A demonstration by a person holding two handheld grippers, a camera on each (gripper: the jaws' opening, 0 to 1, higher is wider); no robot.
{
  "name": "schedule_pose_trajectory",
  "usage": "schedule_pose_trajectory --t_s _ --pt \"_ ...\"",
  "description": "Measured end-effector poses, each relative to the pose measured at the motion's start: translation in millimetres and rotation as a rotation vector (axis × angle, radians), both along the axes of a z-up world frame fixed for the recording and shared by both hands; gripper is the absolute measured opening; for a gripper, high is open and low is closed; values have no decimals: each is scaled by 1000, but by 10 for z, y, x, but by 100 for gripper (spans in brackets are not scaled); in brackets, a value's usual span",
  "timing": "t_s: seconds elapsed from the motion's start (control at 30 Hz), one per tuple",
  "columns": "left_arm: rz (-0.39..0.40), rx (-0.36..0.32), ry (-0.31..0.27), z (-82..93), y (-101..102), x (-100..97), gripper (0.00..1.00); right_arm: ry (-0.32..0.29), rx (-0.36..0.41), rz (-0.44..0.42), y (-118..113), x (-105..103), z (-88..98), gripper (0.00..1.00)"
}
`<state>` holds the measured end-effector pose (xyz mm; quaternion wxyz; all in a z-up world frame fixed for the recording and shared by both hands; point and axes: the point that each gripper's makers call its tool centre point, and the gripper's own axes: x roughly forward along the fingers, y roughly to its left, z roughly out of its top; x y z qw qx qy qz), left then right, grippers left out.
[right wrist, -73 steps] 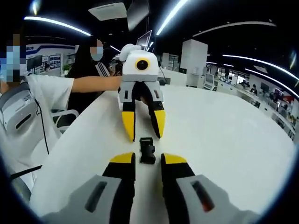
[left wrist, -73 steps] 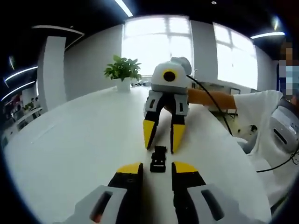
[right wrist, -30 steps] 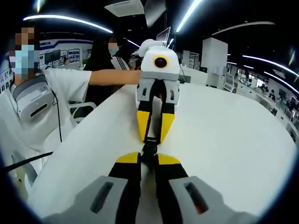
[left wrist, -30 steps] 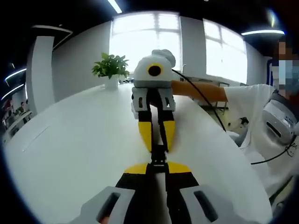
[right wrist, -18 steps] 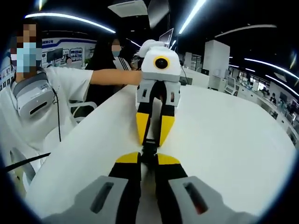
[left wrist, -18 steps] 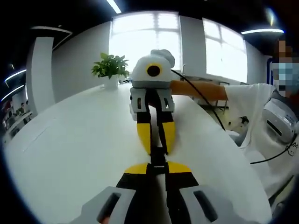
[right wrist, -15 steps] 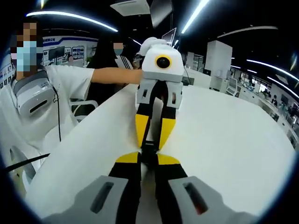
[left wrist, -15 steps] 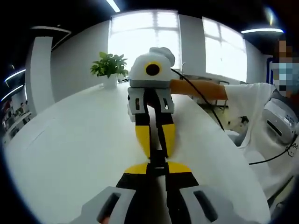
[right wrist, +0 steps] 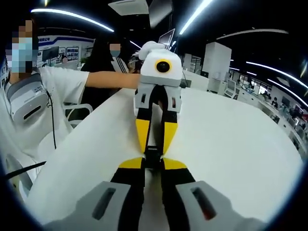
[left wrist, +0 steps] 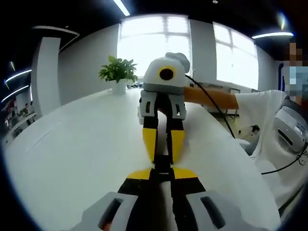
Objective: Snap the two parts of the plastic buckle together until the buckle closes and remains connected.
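Left gripper view: two grippers are meeting nose to nose over a white desk, pinching a small black buckle between them.

The desk [left wrist: 72, 159] is spreading wide and bare toward 9 o'clock, its edge curving away at 3 o'clock where a person's sleeve [left wrist: 262, 113] is sitting, so open room is lying mostly to the 9 o'clock side; a potted plant [left wrist: 119, 74] is standing far off at 11 o'clock. The right gripper [left wrist: 163, 149] is reaching in from 12 o'clock, jaws closed on the far part. The left gripper [left wrist: 162, 174] is rising from 6 o'clock, jaws clamping the near part. The buckle [left wrist: 162, 166] is looking light, stiff and probably slick, so gripping each half by its flat sides and pushing straight along its length seems wisest. Right gripper view: the right gripper [right wrist: 153, 164] and left gripper [right wrist: 155, 147] are squeezing the buckle [right wrist: 152, 155] at centre.
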<state>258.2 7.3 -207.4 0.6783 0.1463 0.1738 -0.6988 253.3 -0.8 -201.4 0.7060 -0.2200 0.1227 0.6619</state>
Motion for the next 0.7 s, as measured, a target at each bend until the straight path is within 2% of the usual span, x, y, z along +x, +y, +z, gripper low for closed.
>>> schedule_pose_trajectory --t_s 0.43,0.7 --pt "43 5 -2 -5 -17 88 15 32 32 -47 16 52 -8 12" --pt "106 -14 -6 27 -12 294 15 20 43 -108 -28 370 25 12"
